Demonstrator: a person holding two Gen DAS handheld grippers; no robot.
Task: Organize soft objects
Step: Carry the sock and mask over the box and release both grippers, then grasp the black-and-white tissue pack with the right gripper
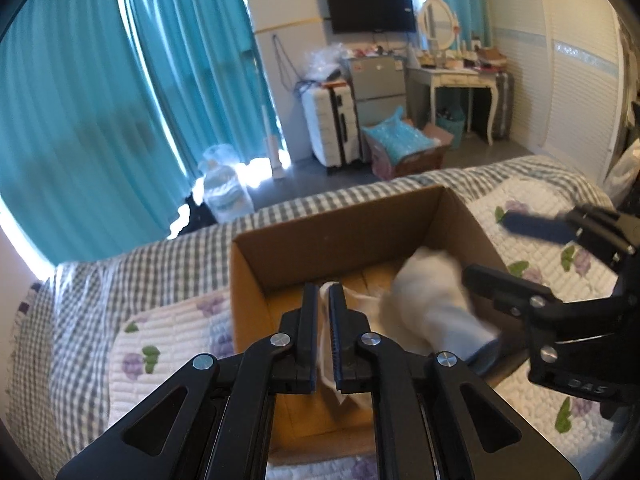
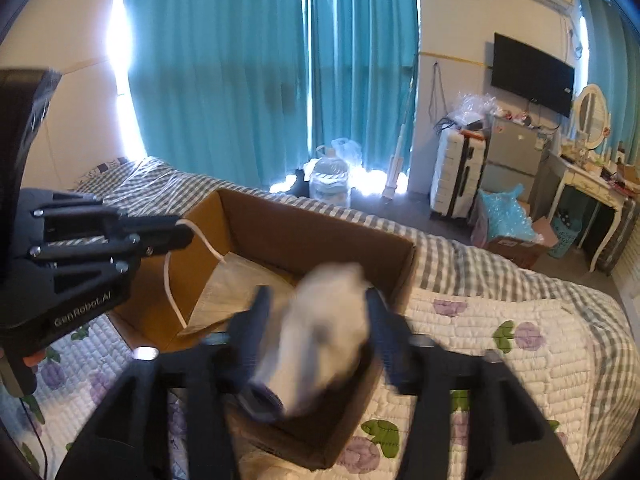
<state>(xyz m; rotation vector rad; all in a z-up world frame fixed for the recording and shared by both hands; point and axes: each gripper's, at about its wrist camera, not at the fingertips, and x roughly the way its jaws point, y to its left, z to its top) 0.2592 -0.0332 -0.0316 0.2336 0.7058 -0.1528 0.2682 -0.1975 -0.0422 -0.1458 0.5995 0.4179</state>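
Observation:
An open cardboard box (image 1: 340,236) (image 2: 304,236) sits on the bed. My left gripper (image 1: 324,300) (image 2: 180,236) is shut on the ear loop of a white face mask (image 2: 232,288), which hangs into the box. My right gripper (image 2: 316,312) (image 1: 508,248) is open over the box. A white sock (image 2: 324,332) (image 1: 436,304) with a dark cuff is blurred between its fingers, apparently loose and dropping into the box.
The bed has a white quilt with purple flowers (image 2: 500,344) and a grey checked sheet (image 1: 120,264). Beyond it are teal curtains (image 2: 260,72), a water jug (image 2: 330,184), a white suitcase (image 1: 332,124), a dressing table (image 1: 456,76) and a wall TV (image 1: 370,8).

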